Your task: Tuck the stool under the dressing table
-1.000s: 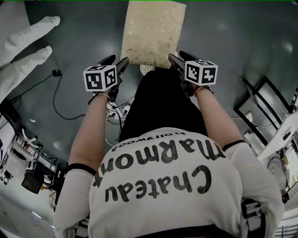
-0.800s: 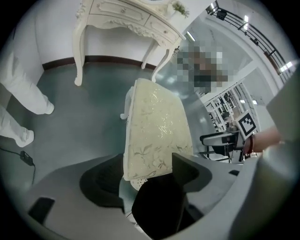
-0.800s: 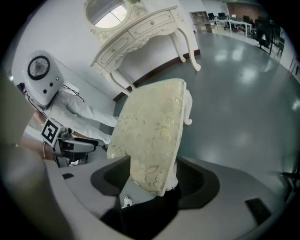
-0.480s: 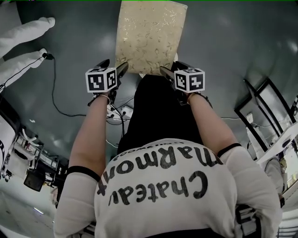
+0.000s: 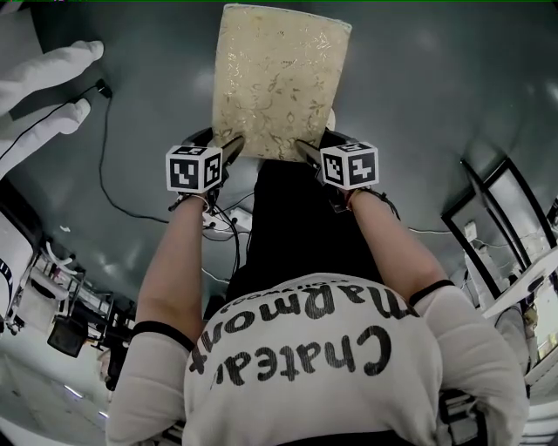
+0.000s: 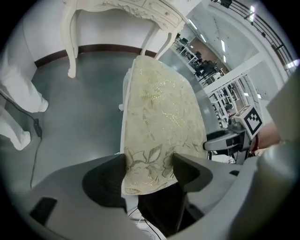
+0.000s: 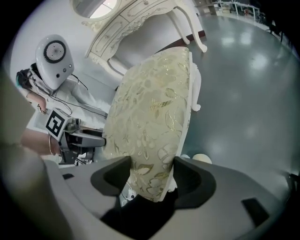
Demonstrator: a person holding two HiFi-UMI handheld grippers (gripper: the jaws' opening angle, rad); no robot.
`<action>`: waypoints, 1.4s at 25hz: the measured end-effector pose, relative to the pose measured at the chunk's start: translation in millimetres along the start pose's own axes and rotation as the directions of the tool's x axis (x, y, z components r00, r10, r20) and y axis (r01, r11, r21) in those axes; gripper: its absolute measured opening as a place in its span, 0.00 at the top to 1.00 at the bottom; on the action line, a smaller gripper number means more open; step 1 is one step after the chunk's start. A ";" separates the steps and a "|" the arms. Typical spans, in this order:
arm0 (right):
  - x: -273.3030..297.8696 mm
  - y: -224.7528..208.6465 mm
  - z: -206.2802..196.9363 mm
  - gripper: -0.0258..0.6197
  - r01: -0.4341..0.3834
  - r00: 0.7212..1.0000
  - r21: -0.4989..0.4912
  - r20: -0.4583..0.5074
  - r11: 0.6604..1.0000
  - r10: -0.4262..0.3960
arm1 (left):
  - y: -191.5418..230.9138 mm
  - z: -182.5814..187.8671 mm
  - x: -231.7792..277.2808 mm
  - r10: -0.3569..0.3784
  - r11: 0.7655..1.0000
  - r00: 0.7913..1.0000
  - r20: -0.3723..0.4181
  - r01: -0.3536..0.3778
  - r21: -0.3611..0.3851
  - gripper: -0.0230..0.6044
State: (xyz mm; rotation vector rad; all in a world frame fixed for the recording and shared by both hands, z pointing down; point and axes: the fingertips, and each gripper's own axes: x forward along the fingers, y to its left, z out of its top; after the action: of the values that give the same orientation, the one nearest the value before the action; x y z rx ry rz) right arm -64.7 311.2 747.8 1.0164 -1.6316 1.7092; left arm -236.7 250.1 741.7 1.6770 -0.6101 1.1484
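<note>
Two corners at the near end of the stool [image 5: 279, 78] are flanked in the head view; it stands on the grey floor [image 5: 436, 104]. Left gripper view: the left hand-held gripper [image 6: 149, 171] is spread wide around one corner, with the dressing table [image 6: 140, 9] beyond. Right gripper view: the right hand-held gripper [image 7: 151, 176] is closing its jaws around the other corner.

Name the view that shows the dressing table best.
Right gripper view: the dressing table shows its carved drawer front and a curved leg. Left gripper view catches only its legs and front edge; head view misses it.
</note>
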 end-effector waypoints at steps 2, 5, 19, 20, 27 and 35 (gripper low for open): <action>-0.4 1.6 -0.1 0.49 0.015 1.000 -0.003 -0.004 1.000 -0.015 | -0.1 -0.4 -0.6 0.008 1.000 1.000 -0.007 -0.008 -0.013 0.43; -1.7 1.6 1.5 0.49 0.027 1.000 -0.008 0.008 1.000 -0.026 | -0.7 0.4 -1.3 0.019 0.999 1.000 0.003 -0.019 -0.032 0.43; -9.8 -15.0 127.0 0.53 0.048 0.978 -0.127 0.207 0.991 -0.020 | 17.2 105.8 -1.5 0.089 0.992 0.978 0.188 -0.069 -0.108 0.45; -13.3 -18.5 135.4 0.53 0.054 0.975 -0.138 0.219 0.989 -0.022 | 14.7 112.5 -0.5 0.095 0.990 0.975 0.202 -0.072 -0.119 0.45; -23.4 -36.2 188.3 0.54 0.094 0.964 -0.194 0.264 0.977 -0.040 | 7.8 156.2 7.9 0.098 0.982 0.956 0.276 -0.047 -0.185 0.45; -21.8 -47.3 244.4 0.55 0.130 0.950 -0.190 0.307 0.973 -0.067 | 20.3 210.5 13.0 0.094 0.982 0.943 0.320 -0.035 -0.185 0.47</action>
State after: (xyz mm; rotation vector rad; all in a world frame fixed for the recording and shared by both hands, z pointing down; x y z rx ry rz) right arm 20.8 76.5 749.4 1.2748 -1.8673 1.3336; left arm -161.9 51.9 745.9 1.7150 -0.9549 0.8357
